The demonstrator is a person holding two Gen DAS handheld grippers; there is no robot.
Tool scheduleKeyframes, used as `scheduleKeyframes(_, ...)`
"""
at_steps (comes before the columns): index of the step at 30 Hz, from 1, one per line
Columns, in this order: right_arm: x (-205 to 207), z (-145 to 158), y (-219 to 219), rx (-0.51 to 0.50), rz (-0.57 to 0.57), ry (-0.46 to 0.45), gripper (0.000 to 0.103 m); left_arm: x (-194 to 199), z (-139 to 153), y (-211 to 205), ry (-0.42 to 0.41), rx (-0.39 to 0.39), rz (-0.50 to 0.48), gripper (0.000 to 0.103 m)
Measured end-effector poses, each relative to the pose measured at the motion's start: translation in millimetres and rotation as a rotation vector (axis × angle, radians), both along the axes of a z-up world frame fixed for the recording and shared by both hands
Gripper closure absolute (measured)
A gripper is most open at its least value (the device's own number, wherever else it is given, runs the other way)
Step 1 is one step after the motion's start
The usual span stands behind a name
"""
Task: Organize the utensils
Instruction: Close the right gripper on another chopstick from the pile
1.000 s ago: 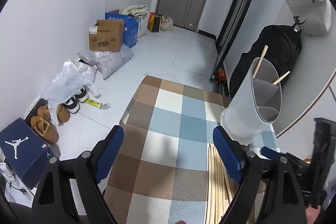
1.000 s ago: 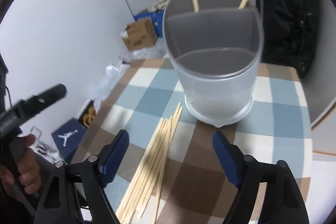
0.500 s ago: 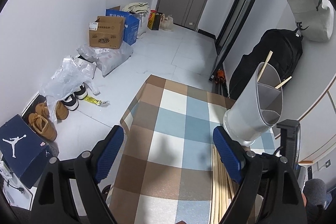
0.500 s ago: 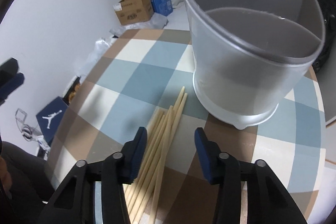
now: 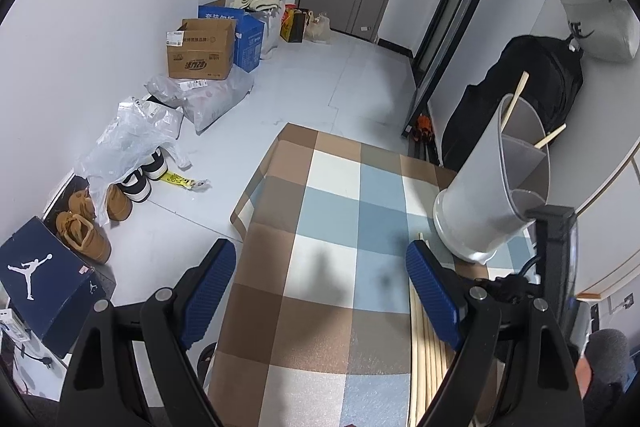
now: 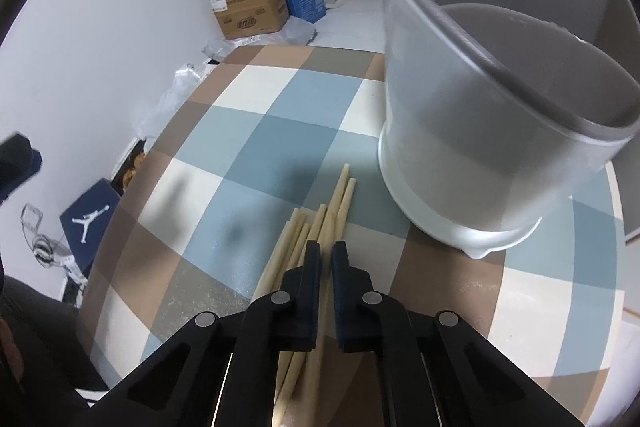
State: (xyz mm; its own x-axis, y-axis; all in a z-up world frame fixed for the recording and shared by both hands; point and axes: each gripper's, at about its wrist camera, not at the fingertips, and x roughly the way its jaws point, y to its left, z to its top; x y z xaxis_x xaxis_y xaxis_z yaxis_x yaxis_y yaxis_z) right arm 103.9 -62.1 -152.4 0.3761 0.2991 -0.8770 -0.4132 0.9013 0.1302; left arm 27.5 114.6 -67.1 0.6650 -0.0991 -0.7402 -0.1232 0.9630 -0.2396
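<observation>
Right claw (image 6: 326, 255): pads nearly together, pinched on what looks like one chopstick from the pile of chopsticks (image 6: 320, 227) that lies flat on the worktop (image 6: 256, 147) directly under it.
Left claw (image 5: 316, 283): jaws wide apart, nothing between them; it hangs over bare worktop, with the pile just beside its right pad.
Holder (image 6: 480, 107): grey, divided, upright, just ahead and right of the right claw.
Done: two chopsticks (image 5: 516, 99) already stand in the holder's far compartment.
Left: most of the pile, several sticks, still on the worktop; I judge the task at an early stage.
Writing: Jumpman logo on the dark shoebox (image 5: 40, 283) on the floor; print on the brown carton (image 5: 200, 51) is too small to read.
</observation>
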Motion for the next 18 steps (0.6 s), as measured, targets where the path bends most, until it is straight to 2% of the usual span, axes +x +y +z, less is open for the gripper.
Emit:
scheduleKeyframes(7,-9,21,-18,0.067,-0.032,-0.058,0.098,6,-13,-17,0.061,0.039,-0.045,0.019)
scheduleKeyframes(18,-27,63,-51,0.165,-0.077,-0.17,0.099,14,-29,-61,0.138,0.151,-0.142,0.019)
